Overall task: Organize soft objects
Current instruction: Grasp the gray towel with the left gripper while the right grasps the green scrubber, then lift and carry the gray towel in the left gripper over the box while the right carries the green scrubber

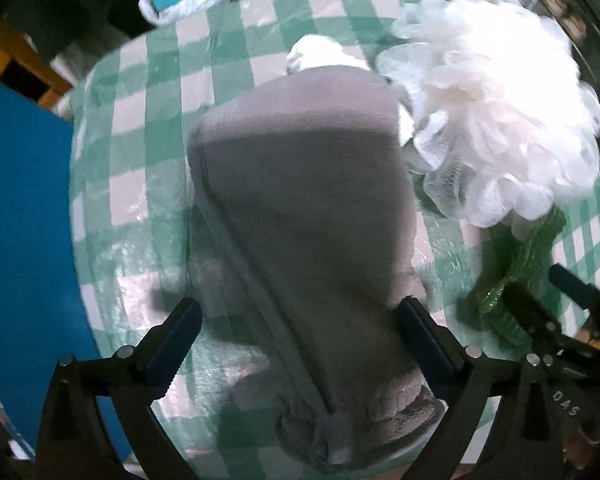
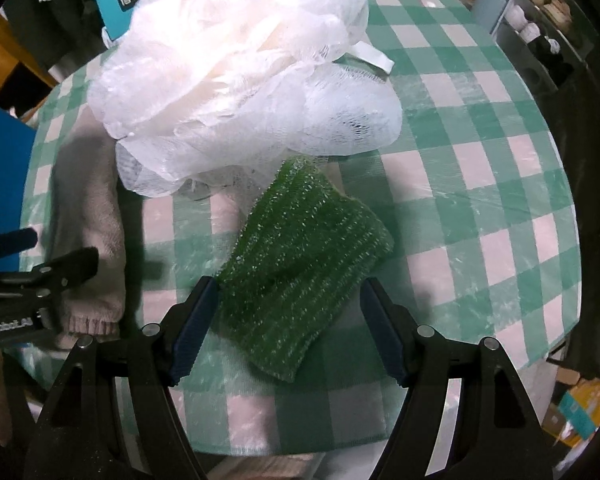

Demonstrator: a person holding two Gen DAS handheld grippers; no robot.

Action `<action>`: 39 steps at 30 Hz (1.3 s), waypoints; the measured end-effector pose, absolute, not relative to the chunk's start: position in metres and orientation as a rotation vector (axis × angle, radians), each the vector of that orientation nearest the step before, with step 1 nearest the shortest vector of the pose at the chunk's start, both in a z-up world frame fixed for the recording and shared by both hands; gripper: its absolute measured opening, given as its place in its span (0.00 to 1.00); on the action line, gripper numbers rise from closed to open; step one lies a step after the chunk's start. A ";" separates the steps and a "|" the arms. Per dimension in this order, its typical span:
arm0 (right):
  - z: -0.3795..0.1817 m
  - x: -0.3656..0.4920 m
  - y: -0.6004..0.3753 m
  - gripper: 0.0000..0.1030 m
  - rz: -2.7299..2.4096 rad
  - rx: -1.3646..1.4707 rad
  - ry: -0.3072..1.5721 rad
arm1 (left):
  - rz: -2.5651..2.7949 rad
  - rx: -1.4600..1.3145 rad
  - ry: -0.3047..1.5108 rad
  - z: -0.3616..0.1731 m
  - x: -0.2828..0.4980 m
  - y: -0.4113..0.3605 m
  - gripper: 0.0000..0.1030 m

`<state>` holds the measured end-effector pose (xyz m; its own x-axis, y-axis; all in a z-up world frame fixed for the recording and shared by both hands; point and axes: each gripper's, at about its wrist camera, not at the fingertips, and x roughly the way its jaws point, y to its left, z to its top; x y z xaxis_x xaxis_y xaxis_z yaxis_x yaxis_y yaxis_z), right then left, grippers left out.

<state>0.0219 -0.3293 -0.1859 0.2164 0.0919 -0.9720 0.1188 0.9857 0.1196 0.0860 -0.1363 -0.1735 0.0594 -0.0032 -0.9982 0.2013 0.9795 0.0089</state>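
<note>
Left gripper spread wide around grey towel on checked tablecloth. Right gripper spread; green scrubber between its fingers, just below white mesh pouf.

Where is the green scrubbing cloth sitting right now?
In the right wrist view the green scrubbing cloth lies on the checked tablecloth between the open right gripper fingers, just below the white mesh pouf, with the grey towel to its left.
</note>
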 end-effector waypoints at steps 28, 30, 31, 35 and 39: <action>-0.191 0.002 -0.292 0.16 0.024 0.084 1.360 | -0.255 0.132 1.431 -0.166 0.059 -0.145 0.29; -0.187 -0.001 -0.291 0.15 0.042 0.095 1.358 | -0.261 0.103 1.431 -0.161 0.053 -0.139 0.26; -0.184 -0.003 -0.291 0.15 0.049 0.099 1.354 | -0.265 0.094 1.429 -0.158 0.051 -0.135 0.25; -0.168 -0.009 -0.297 0.15 0.081 0.109 1.328 | -0.281 0.081 1.412 -0.145 0.041 -0.124 0.24; -0.153 -0.012 -0.293 0.15 0.110 0.108 1.301 | -0.299 0.085 1.394 -0.134 0.030 -0.116 0.23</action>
